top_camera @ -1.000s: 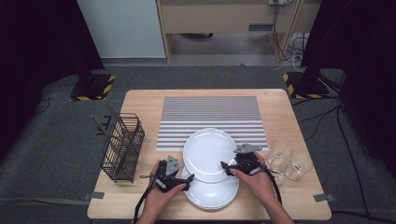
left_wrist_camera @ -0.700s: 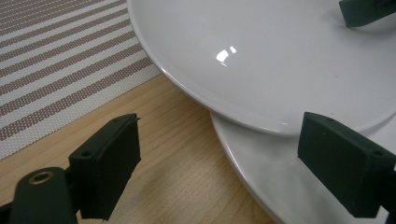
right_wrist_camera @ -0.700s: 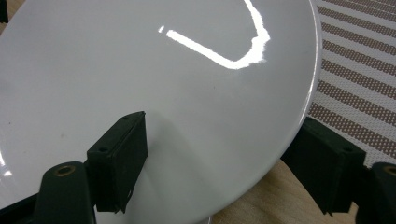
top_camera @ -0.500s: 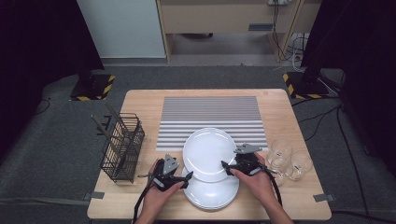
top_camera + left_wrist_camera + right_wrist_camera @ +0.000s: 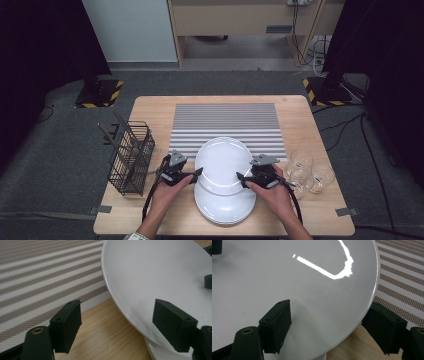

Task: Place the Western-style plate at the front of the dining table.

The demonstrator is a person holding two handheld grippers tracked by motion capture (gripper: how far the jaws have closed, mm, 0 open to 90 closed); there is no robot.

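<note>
We're at a light wooden table point(image 5: 150, 107) on grey carpet point(image 5: 60, 150). A grey-and-white striped mat point(image 5: 225, 120) covers the middle of the far half. Behind the table: a white panel point(image 5: 130, 30), a wooden cabinet point(image 5: 240, 20) with cables at its right, and black curtains on both sides. Yellow-black striped bases point(image 5: 100, 95) sit on the floor off both far corners.

The top white plate point(image 5: 222, 165) is tilted, lifted off the stack of white plates point(image 5: 225, 207) at the near middle, and its far edge overlaps the mat.

Our left gripper point(image 5: 197, 173) is at the plate's left rim. In the left gripper view its jaws have just been closing: one pad point(image 5: 172, 325) is over the plate's face, the other point(image 5: 66, 323) is over bare wood clear of the rim, so spread and not pinching yet.

Our right gripper point(image 5: 241, 177) is at the plate's right rim. In the right gripper view one pad point(image 5: 275, 325) lies on the face and the other point(image 5: 384, 326) sits beyond the rim underneath; we can't tell whether they actually press on the plate.

A black wire cutlery basket point(image 5: 131, 157) with utensils stands at the table's left edge. Three clear glasses point(image 5: 310, 172) cluster to the right, just beside the right hand point(image 5: 272, 192). Tape strips point(image 5: 345, 211) mark the near corners.
</note>
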